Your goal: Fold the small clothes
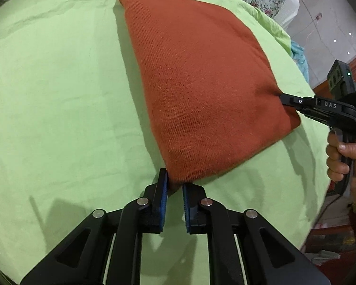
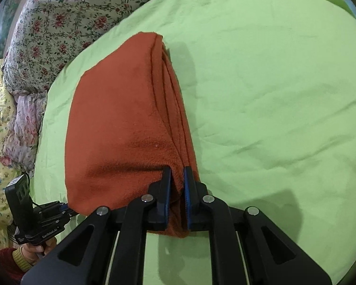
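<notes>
A rust-orange knit garment (image 1: 197,78) lies folded into a thick rectangle on the green sheet (image 1: 59,95). My left gripper (image 1: 174,182) is shut on its near corner. My right gripper (image 1: 282,98) comes in from the right in the left wrist view and pinches the garment's right edge. In the right wrist view the right gripper (image 2: 178,175) is shut on the layered edge of the garment (image 2: 121,123), with fabric between the blue pads. The left gripper (image 2: 67,210) shows at the lower left there, gripping the garment's other corner.
The green sheet (image 2: 273,95) covers a bed. A floral quilt (image 2: 66,21) lies bunched along the far left edge in the right wrist view. The bed's right edge (image 1: 303,76) drops to the floor and red furniture beyond.
</notes>
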